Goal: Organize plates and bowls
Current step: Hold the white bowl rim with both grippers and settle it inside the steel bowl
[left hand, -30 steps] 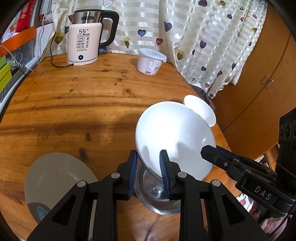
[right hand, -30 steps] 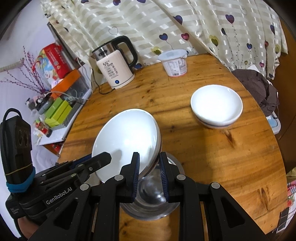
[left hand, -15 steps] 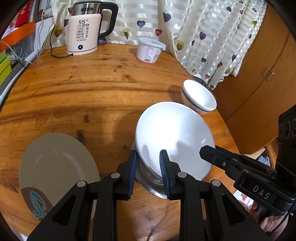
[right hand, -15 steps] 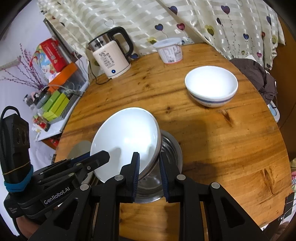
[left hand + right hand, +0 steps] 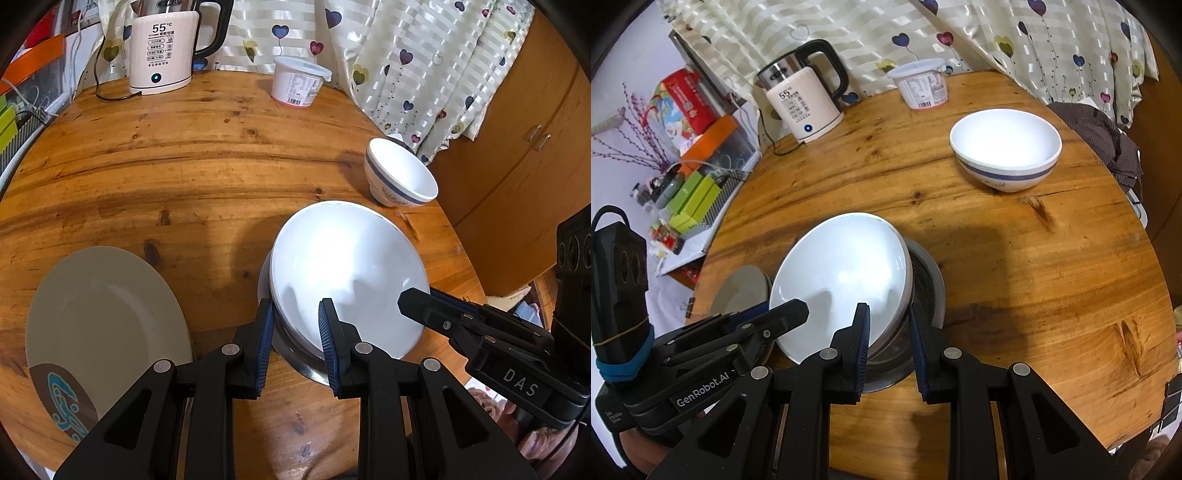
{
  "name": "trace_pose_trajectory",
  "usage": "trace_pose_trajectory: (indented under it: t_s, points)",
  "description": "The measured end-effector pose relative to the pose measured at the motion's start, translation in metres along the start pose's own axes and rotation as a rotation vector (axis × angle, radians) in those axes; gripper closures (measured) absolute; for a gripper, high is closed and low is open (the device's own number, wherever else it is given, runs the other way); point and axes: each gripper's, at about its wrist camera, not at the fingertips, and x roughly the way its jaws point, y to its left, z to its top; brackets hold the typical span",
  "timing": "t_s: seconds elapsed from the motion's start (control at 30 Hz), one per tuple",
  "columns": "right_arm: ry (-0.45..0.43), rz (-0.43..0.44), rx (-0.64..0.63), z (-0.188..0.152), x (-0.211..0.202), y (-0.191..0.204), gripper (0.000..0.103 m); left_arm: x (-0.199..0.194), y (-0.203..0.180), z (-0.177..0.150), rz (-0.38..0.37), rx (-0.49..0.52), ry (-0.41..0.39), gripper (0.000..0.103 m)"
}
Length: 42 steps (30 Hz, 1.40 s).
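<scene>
Two grippers, left gripper (image 5: 295, 325) and right gripper (image 5: 888, 326), jaws pinching opposite rims of white plate (image 5: 343, 273) | plate tilted over steel bowl (image 5: 925, 284); nesting seems unfinished | banded bowl (image 5: 1004, 151), beige plate (image 5: 99, 314) apart from steel bowl on desk (image 5: 184, 166), likely still unsorted

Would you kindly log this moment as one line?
left gripper: shut on white bowl | right gripper: shut on same bowl | bowl: tilted in steel bowl | plate: beside
</scene>
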Motion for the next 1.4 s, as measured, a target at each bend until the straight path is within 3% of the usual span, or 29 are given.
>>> trace_pose_trajectory:
  t_s: [1.4]
  points:
    - [0.001,-0.034,-0.030,-0.003,0.000,0.000,0.080,0.005,-0.007,-0.001,0.034,0.026,0.006,0.077]
